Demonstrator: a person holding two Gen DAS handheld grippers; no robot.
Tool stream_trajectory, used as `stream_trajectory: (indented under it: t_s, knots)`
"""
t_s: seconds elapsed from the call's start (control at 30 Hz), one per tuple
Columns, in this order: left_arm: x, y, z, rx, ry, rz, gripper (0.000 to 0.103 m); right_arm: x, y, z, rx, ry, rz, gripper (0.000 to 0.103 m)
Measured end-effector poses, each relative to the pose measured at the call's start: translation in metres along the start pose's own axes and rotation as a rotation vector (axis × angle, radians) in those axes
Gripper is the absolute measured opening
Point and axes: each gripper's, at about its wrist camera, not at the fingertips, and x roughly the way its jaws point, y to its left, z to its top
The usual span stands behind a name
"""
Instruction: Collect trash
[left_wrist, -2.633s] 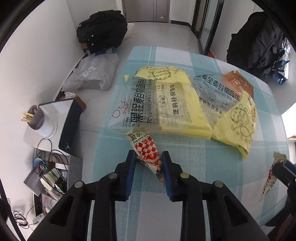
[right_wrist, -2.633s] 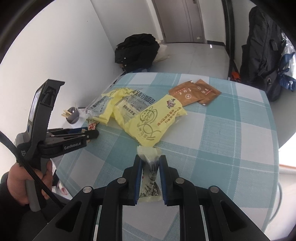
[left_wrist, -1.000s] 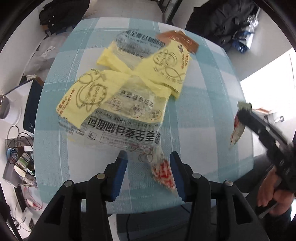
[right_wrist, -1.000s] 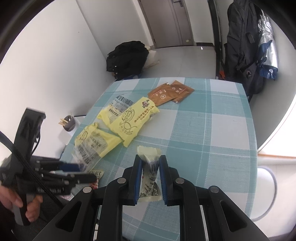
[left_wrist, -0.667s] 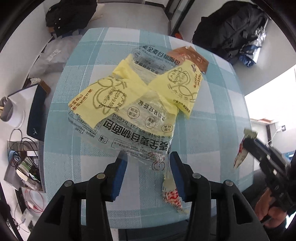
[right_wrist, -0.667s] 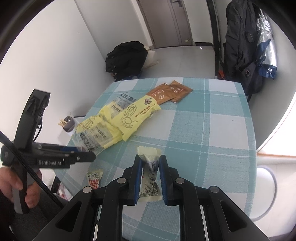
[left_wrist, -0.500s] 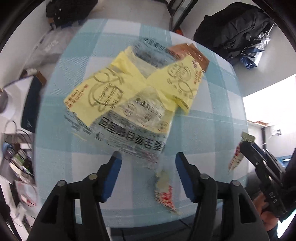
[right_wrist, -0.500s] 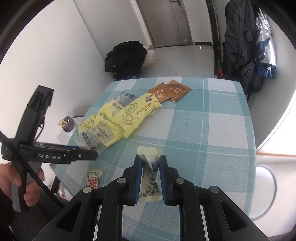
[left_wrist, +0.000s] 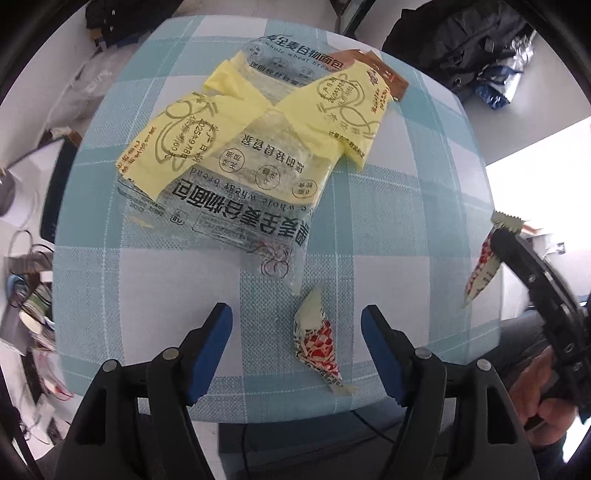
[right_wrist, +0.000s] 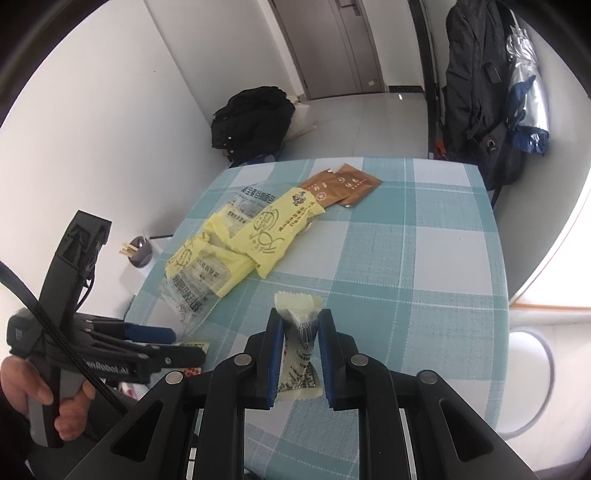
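At the left of the left wrist view, cluttered floor items are seen beside the checked tablecloth (left_wrist: 399, 206). On the cloth, toward the far side, a pile of yellow and clear bread bags (left_wrist: 251, 147) is spread, with brown sachets (right_wrist: 341, 184) tucked at its far right corner. Nearer the table's front edge, a small red-checked wrapper (left_wrist: 317, 343) is laid flat on the cloth, just beside the clear bag's corner. The left gripper (left_wrist: 297, 350) is held above it, pointed steeply down; its jaws are opening, the wrapper is seen between the blue pads, and neither pad is touching it. Farther right, beyond the table's edge, the right gripper (right_wrist: 299, 354) is held by a hand (left_wrist: 543, 384). Its jaws are closed narrowly on a pale snack wrapper (right_wrist: 299, 347), which is pinched upright between the pads, its crimped top sticking out past the fingertips. A dark coat (right_wrist: 476, 85) is hung at the far right.
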Motion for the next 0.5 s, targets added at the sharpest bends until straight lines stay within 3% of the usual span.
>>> stream_trajectory:
  t_s: [0.17, 0.3, 0.4, 0.5]
  knots:
    - [0.001, -0.017, -0.003, 0.054, -0.049, 0.067, 0.066, -0.004, -0.003, -0.001, 0.009, -0.006, -0.006, 0.018]
    - [0.006, -0.034, -0.007, 0.108, -0.082, 0.169, 0.045, -0.008, -0.006, -0.001, 0.021, -0.013, -0.009, 0.018]
    - [0.015, -0.046, -0.01, 0.123, -0.074, 0.184, 0.023, -0.011, -0.006, -0.002, 0.021, -0.019, -0.008, 0.018]
    - [0.016, -0.052, -0.014, 0.136, -0.093, 0.2, 0.019, -0.014, -0.006, -0.003, 0.016, -0.025, -0.011, 0.018]
